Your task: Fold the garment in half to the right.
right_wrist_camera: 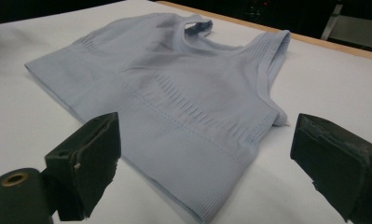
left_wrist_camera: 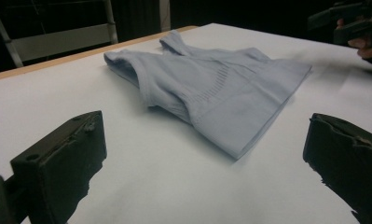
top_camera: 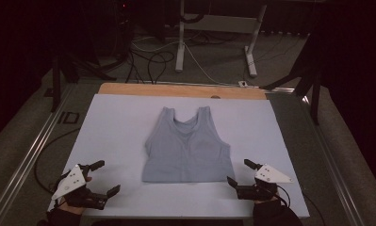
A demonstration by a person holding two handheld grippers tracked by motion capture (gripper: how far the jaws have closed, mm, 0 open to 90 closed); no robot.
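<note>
Both my grippers hover low over the white bench (top_camera: 115,122) with jaws spread wide, nothing between them. The pale blue tank top (top_camera: 188,147) lies flat between the two, ahead of both: my right gripper (top_camera: 236,173) sits just off its bottom corner, my left gripper (top_camera: 105,178) farther off, with bare bench before it.
</note>
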